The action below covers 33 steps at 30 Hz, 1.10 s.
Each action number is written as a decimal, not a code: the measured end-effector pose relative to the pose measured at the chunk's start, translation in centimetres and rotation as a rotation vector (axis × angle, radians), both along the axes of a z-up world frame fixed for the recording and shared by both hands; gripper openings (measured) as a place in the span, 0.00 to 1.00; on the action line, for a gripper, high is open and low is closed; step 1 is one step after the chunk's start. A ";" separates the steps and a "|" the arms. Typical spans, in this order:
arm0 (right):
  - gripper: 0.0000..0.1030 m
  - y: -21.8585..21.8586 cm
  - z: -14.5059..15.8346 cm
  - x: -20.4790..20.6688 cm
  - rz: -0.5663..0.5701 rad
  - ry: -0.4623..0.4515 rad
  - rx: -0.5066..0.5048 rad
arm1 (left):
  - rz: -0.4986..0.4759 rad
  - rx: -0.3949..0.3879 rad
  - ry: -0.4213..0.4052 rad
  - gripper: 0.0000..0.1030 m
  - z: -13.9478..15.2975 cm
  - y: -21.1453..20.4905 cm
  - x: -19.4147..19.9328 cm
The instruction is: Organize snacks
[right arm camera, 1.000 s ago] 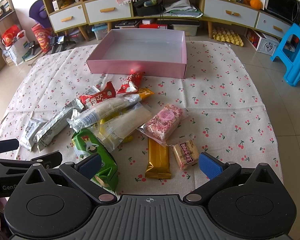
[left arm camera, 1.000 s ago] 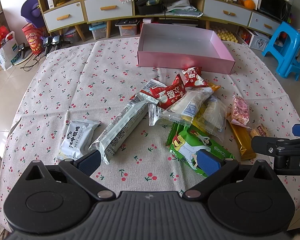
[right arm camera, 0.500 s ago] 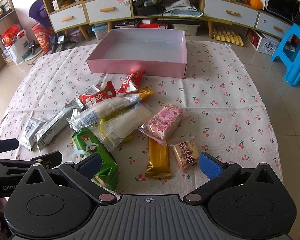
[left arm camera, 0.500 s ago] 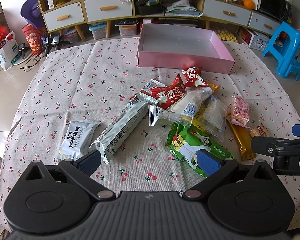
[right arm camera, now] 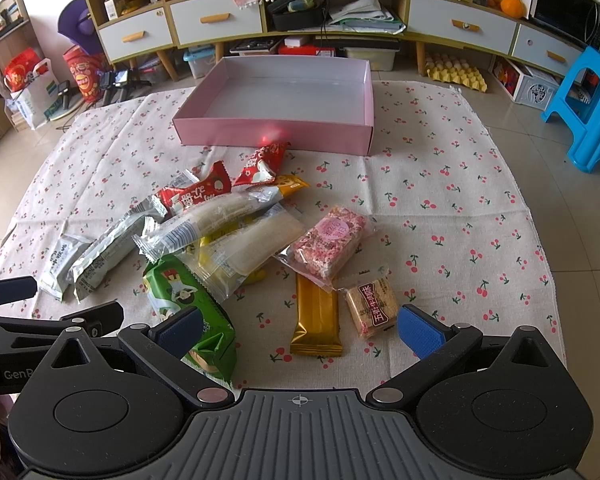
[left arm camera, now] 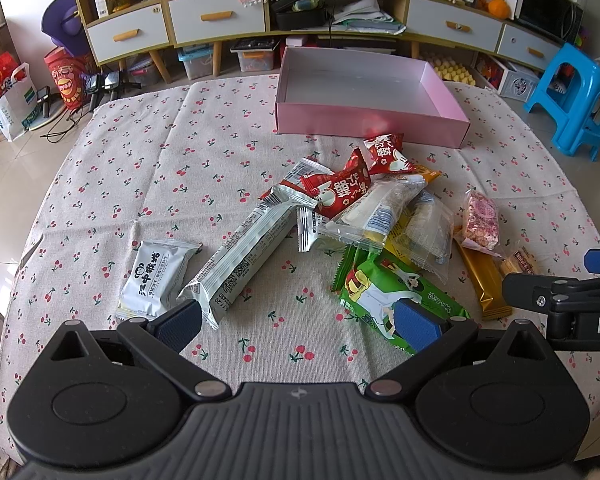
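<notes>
Left gripper (left arm camera: 298, 322): jaws spread wide, nothing between them, hanging over the near edge of the cherry-print cloth (left arm camera: 148, 168).
Right gripper (right arm camera: 300, 330): jaws just as wide apart, holding nothing, above the gold bar (right arm camera: 315, 314) and the small square biscuit pack (right arm camera: 372, 306).
Snacks: heaped mid-cloth; a green packet (left arm camera: 396, 296) nearest, a long silver bar (left arm camera: 246, 250) and a white packet (left arm camera: 156, 274) to the left, red wrappers (left arm camera: 346, 192) farther back.
Pink box (left arm camera: 370, 120): open at the far side, just beyond the heap; looks empty, though its near floor is hidden.
</notes>
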State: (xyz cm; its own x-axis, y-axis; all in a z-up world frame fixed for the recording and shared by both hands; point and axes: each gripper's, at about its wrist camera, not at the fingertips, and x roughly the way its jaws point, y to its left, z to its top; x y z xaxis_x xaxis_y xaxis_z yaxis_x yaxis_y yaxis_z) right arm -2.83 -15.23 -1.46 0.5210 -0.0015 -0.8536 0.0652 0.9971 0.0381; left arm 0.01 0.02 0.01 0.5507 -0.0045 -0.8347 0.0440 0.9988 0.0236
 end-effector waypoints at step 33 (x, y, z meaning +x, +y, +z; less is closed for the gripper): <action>1.00 0.0 0.1 1.1 0.014 -0.014 -0.046 | -0.038 0.052 -0.046 0.99 0.3 0.3 0.6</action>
